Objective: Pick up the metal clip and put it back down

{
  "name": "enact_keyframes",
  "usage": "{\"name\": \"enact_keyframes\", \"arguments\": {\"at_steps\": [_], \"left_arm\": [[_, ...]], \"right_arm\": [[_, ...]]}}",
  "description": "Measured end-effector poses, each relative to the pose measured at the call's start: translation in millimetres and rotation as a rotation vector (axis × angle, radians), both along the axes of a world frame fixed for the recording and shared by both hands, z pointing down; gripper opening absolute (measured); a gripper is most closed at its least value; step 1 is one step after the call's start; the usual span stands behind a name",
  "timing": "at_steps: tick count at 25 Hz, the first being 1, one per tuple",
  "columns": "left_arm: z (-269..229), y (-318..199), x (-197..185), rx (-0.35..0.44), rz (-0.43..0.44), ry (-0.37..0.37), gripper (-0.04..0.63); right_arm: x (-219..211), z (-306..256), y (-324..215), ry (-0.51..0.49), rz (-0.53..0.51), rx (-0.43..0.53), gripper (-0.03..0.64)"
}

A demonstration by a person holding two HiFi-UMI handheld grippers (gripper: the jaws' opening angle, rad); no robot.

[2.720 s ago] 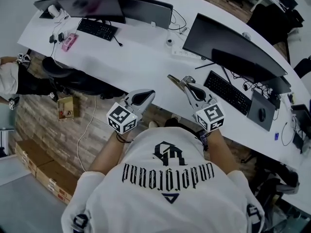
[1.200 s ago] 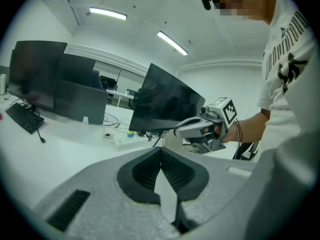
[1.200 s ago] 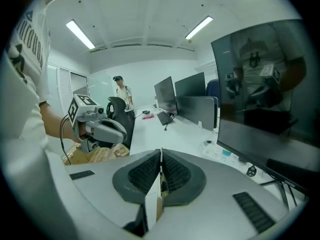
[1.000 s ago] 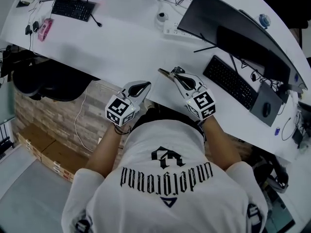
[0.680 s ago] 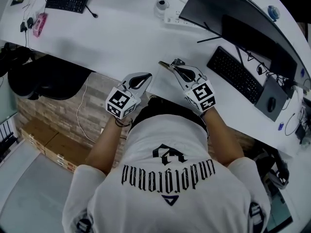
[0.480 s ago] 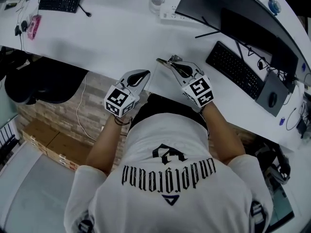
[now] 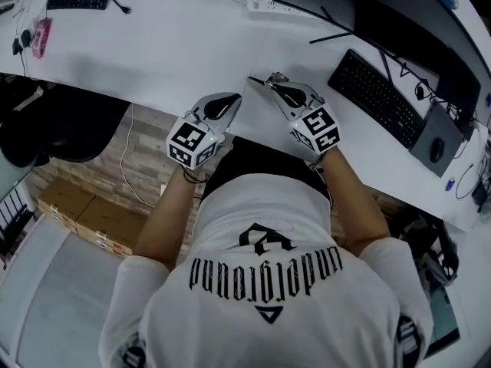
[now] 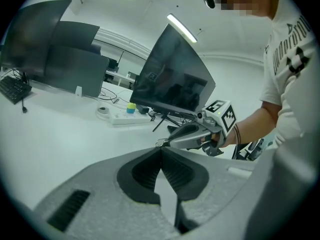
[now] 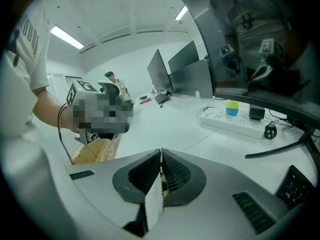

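My right gripper (image 7: 275, 83) is shut on the metal clip (image 7: 261, 80), a thin silvery clip that sticks out left of its tips just above the white desk (image 7: 169, 44) near the front edge. In the right gripper view a thin metal leaf of the clip (image 9: 160, 181) shows pinched between the dark pads of my right gripper (image 9: 160, 156). My left gripper (image 7: 230, 98) hangs at the desk's edge, a little left of the clip, shut with nothing in it. The left gripper view has my left gripper (image 8: 161, 151) in front and the right gripper (image 8: 190, 136) beyond it, holding the clip (image 8: 161, 143).
A black keyboard (image 7: 377, 92), a mouse (image 7: 437, 150) and a large monitor (image 7: 368, 14) stand right of the clip. A white power strip (image 7: 265, 2) lies at the back. A dark office chair (image 7: 54, 121) and cardboard boxes (image 7: 77, 213) are on the floor at the left.
The head camera has swung nearer over the desk's front edge. Both grippers stay close together there, and the right one keeps its hold on the clip.
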State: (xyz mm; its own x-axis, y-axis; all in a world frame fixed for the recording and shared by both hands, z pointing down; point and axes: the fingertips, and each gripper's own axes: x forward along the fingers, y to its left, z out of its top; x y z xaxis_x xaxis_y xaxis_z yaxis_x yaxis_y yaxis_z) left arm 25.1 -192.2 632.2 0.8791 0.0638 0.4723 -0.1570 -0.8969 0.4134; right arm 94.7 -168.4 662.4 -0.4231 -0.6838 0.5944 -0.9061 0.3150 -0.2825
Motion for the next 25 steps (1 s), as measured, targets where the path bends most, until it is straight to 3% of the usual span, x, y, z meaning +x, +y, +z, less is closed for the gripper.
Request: {"name": "enact_keyframes", "arguments": {"at_steps": [12, 25], "left_arm": [[15.7, 3.6, 8.5, -0.044, -0.024, -0.015, 0.015], [20.0, 10.4, 26.6, -0.049, -0.001, -0.017, 0.015]], "right_arm": [[15.6, 24.4, -0.5, -0.128, 0.07, -0.02, 0.023], [31.6, 46.3, -9.9, -0.117, 0.054, -0.027, 0.025]]}}
